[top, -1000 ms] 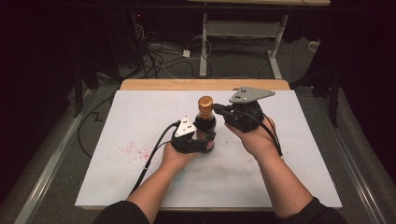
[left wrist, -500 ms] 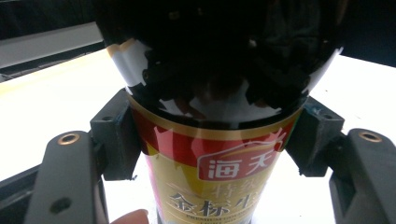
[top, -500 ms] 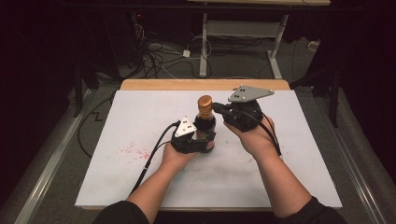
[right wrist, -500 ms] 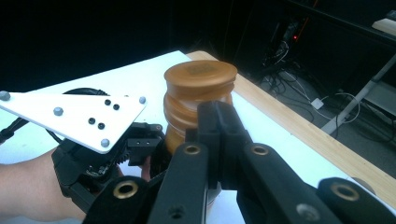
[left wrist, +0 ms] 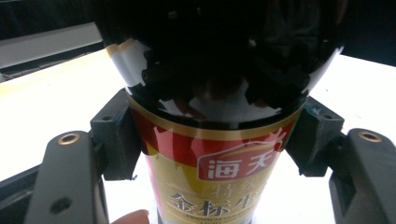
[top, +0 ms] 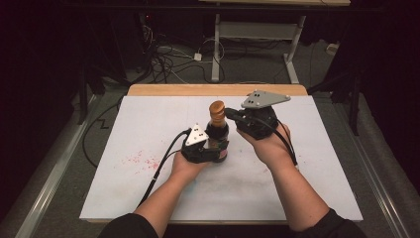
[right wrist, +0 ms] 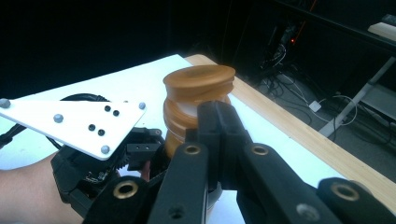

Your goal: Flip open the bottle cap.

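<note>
A dark sauce bottle (top: 217,136) stands upright on the white table top (top: 148,129). The left gripper (top: 212,151) has its two jaws squeezed tight on the fat lower part of the bottle, one jaw on each side. In the left gripper view the bottle (left wrist: 219,154) sits right between the jaws, and its red and gold label (left wrist: 224,182) faces the camera. The black pads (left wrist: 114,135) press on both sides of the label.

The right gripper (top: 230,115) is up by the top of the bottle. Its jaws are closed together with nothing between them. In the right gripper view their tips (right wrist: 215,122) sit just beside the brown cap (right wrist: 198,91), at the neck under the cap's wide top. I cannot tell if they touch it. The left gripper (right wrist: 135,151) with its white plate sits lower, on the far side of those jaws.
</note>
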Available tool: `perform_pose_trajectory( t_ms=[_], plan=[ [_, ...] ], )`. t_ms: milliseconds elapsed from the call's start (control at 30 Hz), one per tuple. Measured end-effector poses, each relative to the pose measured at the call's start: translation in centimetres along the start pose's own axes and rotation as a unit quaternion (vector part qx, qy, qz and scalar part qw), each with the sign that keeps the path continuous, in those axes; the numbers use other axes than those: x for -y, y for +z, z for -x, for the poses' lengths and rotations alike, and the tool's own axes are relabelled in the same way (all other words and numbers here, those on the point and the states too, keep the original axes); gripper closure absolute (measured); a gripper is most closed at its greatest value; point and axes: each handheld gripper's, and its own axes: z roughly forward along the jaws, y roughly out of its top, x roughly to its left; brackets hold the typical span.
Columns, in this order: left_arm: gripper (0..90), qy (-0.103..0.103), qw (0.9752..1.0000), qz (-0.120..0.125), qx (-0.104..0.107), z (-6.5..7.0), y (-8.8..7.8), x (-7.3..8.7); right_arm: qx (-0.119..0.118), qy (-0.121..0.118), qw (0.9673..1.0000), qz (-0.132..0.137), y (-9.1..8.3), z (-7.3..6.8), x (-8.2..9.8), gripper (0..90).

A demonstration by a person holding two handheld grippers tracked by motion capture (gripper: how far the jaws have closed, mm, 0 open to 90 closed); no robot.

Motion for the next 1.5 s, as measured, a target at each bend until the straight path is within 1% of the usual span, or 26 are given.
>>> perform_pose_trajectory(
  t_ms=[433,700,800,833,867,900,933,967,1000,1033,1067,1100,1167,1200,1233,1267,1333,1400,1433,1467,1500],
  plan=[
    [29.1,0.000,1.0000,-0.001,0.000,-0.1,-0.1,0.0,0.001,0.001,1.0000,0.005,0.1,-0.1,-0.1,90.0],
    [29.1,0.000,1.0000,0.000,0.000,-0.1,-0.1,0.0,0.001,-0.003,1.0000,0.004,0.1,-0.2,-0.4,90.0],
    [29.1,-0.002,1.0000,-0.001,0.001,-0.2,-0.2,-0.1,0.001,-0.008,1.0000,0.003,0.2,-0.3,-0.6,90.0],
    [29.1,-0.059,0.9973,0.044,-0.001,0.5,0.4,-0.1,0.001,-0.010,0.9999,0.002,0.3,-0.3,-0.7,90.0],
    [29.1,-0.063,0.9968,0.049,0.002,0.5,0.5,-0.1,0.000,-0.010,0.9999,0.003,0.3,-0.3,-0.8,90.0],
    [29.1,-0.004,1.0000,-0.001,0.001,-0.3,-0.2,-0.1,0.000,-0.011,0.9999,0.002,0.4,-0.3,-0.9,90.0],
    [29.1,-0.003,1.0000,-0.002,0.001,-0.3,-0.2,-0.1,0.000,-0.011,0.9999,0.003,0.4,-0.3,-0.9,90.0],
    [29.1,-0.059,0.9973,0.044,0.000,0.5,0.4,-0.1,0.001,-0.011,0.9999,0.004,0.4,-0.3,-1.0,90.0],
    [29.1,-0.061,0.9970,0.047,0.003,0.5,0.4,-0.1,0.001,-0.011,0.9999,0.005,0.4,-0.3,-1.0,90.0],
    [29.1,-0.054,0.9977,0.041,0.001,0.5,0.4,-0.1,0.001,-0.010,0.9999,0.006,0.4,-0.2,-1.0,90.0],
    [29.1,-0.059,0.9972,0.046,0.004,0.6,0.4,-0.1,0.000,-0.009,0.9999,0.007,0.4,-0.2,-1.1,90.0],
    [29.1,-0.002,1.0000,-0.001,0.004,-0.2,-0.2,-0.1,0.001,-0.011,0.9999,0.006,0.4,-0.3,-1.1,90.0],
    [29.1,-0.001,1.0000,-0.002,0.004,-0.3,-0.3,-0.1,0.001,-0.011,0.9999,0.006,0.4,-0.3,-1.1,90.0],
    [29.1,-0.056,0.9975,0.042,0.001,0.5,0.3,-0.1,0.001,-0.011,0.9999,0.006,0.4,-0.3,-1.1,90.0],
    [29.1,-0.005,1.0000,0.002,0.004,-0.2,-0.2,-0.1,0.001,-0.011,0.9999,0.006,0.4,-0.3,-1.1,90.0],
    [29.1,-0.001,1.0000,-0.001,0.004,-0.3,-0.3,-0.1,0.001,-0.011,0.9999,0.006,0.4,-0.3,-1.1,90.0],
    [29.1,-0.006,1.0000,0.005,0.004,-0.2,-0.2,0.0,0.001,-0.012,0.9999,0.006,0.4,-0.4,-1.2,90.0],
    [29.1,-0.003,1.0000,0.002,0.005,-0.2,-0.2,0.0,0.002,-0.011,0.9999,0.008,0.4,-0.3,-1.2,90.0],
    [29.1,-0.057,0.9973,0.046,0.004,0.5,0.4,0.0,0.003,-0.012,0.9999,0.008,0.4,-0.3,-1.3,90.0],
    [29.1,-0.063,0.9967,0.051,0.006,0.6,0.4,0.0,0.003,-0.012,0.9999,0.009,0.4,-0.3,-1.3,90.0],
    [29.1,-0.062,0.9968,0.050,0.005,0.6,0.4,0.0,0.003,-0.013,0.9999,0.009,0.4,-0.3,-1.3,90.0]
  ],
)
